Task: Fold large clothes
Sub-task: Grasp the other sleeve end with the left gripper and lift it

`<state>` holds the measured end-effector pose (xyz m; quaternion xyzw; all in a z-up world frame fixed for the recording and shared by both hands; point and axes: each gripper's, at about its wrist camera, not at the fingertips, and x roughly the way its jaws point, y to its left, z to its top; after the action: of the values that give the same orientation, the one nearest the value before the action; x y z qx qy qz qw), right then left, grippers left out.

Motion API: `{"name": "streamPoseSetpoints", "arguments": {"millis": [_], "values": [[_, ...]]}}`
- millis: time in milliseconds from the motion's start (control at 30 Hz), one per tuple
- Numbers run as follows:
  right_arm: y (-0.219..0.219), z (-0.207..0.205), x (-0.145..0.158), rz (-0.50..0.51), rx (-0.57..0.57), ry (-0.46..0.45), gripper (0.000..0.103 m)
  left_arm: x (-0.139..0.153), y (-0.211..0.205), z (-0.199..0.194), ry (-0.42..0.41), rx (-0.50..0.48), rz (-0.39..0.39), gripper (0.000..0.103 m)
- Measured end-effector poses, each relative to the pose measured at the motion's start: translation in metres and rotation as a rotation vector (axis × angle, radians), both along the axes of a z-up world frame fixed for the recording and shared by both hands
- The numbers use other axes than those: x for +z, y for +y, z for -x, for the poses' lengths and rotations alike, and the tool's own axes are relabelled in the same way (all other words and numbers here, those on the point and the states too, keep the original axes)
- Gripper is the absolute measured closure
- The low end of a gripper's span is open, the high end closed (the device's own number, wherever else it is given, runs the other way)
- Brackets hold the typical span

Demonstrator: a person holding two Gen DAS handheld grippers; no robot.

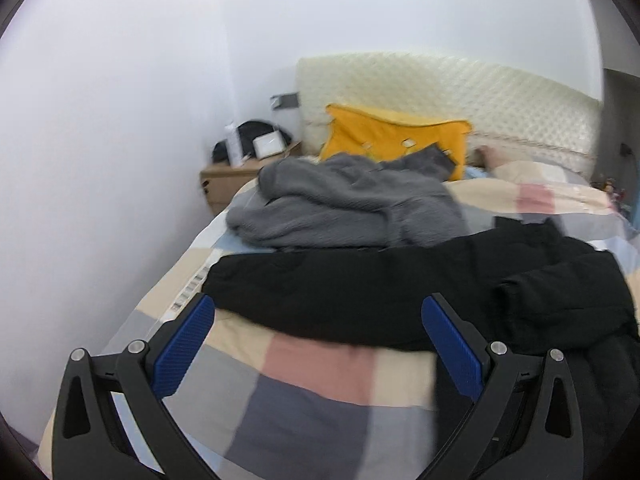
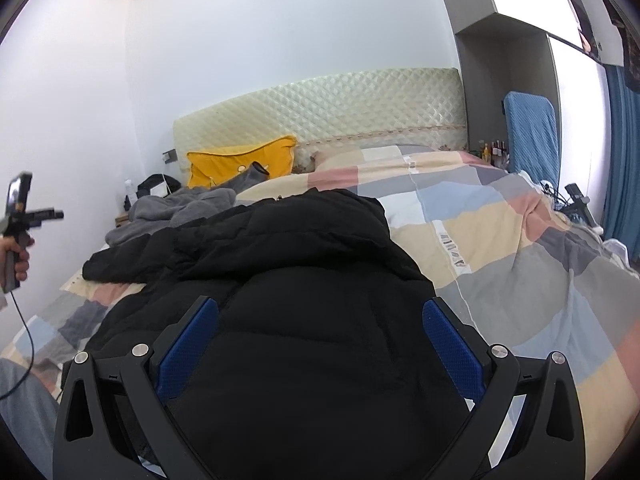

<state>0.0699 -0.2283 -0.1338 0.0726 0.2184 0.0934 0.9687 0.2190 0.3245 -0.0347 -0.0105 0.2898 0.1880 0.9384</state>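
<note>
A black padded jacket (image 1: 360, 292) (image 2: 312, 292) lies spread on the checked quilt (image 1: 320, 396) (image 2: 500, 240) of a bed. One sleeve reaches toward the left edge of the bed. My left gripper (image 1: 318, 312) is open just above the quilt, its blue pads (image 1: 186, 348) framing the jacket's sleeve edge without touching it. My right gripper (image 2: 320, 316) is open over the jacket's body with nothing between its blue pads (image 2: 452, 348). In the right wrist view a hand holds the left gripper's handle (image 2: 16, 232) at the far left.
A grey fleece garment (image 1: 344, 204) (image 2: 176, 208) lies crumpled behind the jacket. A yellow pillow (image 1: 396, 140) (image 2: 240, 164) leans on the quilted headboard (image 1: 480, 96). A wooden nightstand (image 1: 228, 180) stands at the left by the wall. A blue-covered chair (image 2: 530, 136) and curtain are on the right.
</note>
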Motion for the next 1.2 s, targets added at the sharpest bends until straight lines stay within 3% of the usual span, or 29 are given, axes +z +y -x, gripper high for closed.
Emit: {"name": "streamPoseSetpoints", "arguments": {"millis": [100, 367, 500, 800, 1000, 1133, 1200], "values": [[-0.007, -0.001, -0.002, -0.015, -0.047, 0.012, 0.000, -0.023, 0.038, -0.012, 0.031, 0.042, 0.067, 0.000], [-0.013, -0.015, -0.002, -0.058, -0.087, 0.058, 0.000, -0.111, 0.138, -0.034, 0.078, 0.168, 0.354, 0.000], [-0.005, -0.025, -0.004, -0.010, -0.110, 0.077, 0.000, -0.155, 0.170, -0.043, 0.099, 0.235, 0.469, 0.000], [0.018, -0.045, -0.010, 0.099, -0.154, 0.108, 0.000, -0.207, 0.225, -0.072, 0.002, 0.247, 0.707, 0.001], [0.020, -0.059, -0.016, 0.119, -0.188, 0.132, 0.000, -0.219, 0.238, -0.114, -0.051, 0.230, 0.743, 0.002], [0.025, -0.070, -0.023, 0.129, -0.182, 0.157, 0.000, -0.234, 0.249, -0.133, -0.054, 0.317, 0.744, 0.002], [0.030, -0.074, -0.025, 0.136, -0.173, 0.164, 0.000, -0.231, 0.248, -0.134, -0.076, 0.337, 0.730, 0.013]]}}
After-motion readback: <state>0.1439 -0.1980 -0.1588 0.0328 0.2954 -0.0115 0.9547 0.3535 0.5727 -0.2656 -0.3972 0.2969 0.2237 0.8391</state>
